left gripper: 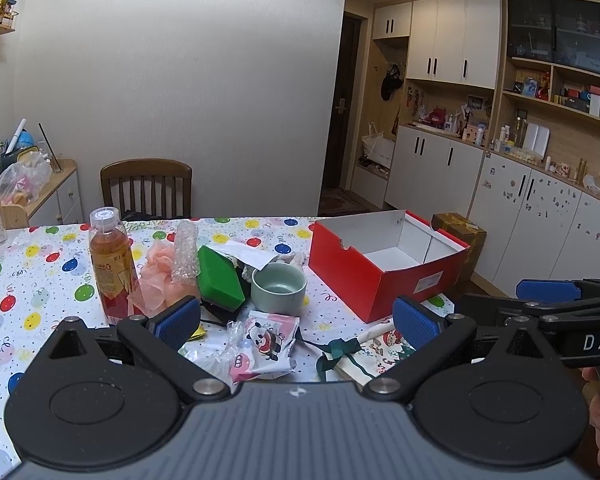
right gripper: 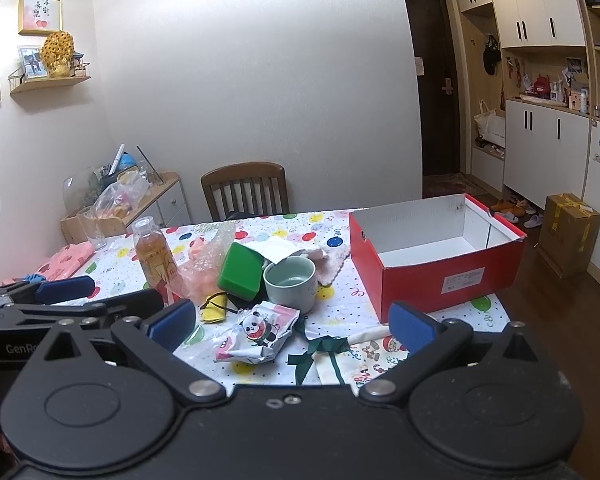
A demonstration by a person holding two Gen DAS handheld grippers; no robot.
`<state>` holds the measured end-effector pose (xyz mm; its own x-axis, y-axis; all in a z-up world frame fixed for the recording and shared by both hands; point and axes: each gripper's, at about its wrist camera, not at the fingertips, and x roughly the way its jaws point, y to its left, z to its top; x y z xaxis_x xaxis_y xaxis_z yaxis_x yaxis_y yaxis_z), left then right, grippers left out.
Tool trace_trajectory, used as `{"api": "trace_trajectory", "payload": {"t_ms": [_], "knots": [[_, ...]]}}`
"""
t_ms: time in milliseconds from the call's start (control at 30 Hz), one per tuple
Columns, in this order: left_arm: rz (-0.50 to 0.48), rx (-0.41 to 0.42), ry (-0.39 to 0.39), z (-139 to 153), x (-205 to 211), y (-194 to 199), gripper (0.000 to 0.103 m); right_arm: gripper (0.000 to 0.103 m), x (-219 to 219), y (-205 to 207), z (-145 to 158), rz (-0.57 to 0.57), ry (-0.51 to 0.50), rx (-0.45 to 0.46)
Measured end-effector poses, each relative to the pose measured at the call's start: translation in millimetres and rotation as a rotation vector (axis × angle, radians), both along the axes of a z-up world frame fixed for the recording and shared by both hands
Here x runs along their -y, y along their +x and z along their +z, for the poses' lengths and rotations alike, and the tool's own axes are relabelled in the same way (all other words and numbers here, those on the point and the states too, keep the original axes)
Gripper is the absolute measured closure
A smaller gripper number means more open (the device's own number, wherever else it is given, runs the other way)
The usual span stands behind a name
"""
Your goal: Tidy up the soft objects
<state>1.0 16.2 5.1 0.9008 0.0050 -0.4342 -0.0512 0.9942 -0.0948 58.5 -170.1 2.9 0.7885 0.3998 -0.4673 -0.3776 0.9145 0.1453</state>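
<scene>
A pile of objects lies on the balloon-print table: a panda-print packet (left gripper: 265,345) (right gripper: 260,334), a pink mesh puff (left gripper: 156,276), a bubble-wrap roll (left gripper: 186,252), a green sponge block (left gripper: 220,278) (right gripper: 240,268), a Christmas cloth bag with green ribbon (left gripper: 376,350) (right gripper: 364,354) and a fluffy white cloth (right gripper: 332,262). An open, empty red shoebox (left gripper: 380,280) (right gripper: 440,276) stands on the right. My left gripper (left gripper: 296,322) is open and empty above the packet. My right gripper (right gripper: 292,322) is open and empty, beside the left one.
A tea bottle (left gripper: 110,264) (right gripper: 156,258) and a celadon cup (left gripper: 278,286) (right gripper: 290,284) stand among the pile. A glass (right gripper: 92,226) and pink wrapped packs (right gripper: 66,264) are at the far left. A wooden chair (left gripper: 146,188) is behind the table, a cardboard box (right gripper: 568,232) on the floor.
</scene>
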Motion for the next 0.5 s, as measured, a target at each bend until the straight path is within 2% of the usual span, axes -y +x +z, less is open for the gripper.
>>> {"api": "trace_trajectory", "payload": {"t_ms": [500], "knots": [[0.002,-0.002,-0.014,-4.4,-6.7,4.0,0.0,0.0,-4.5,4.5,-4.2,0.01,-0.009,-0.003]]}}
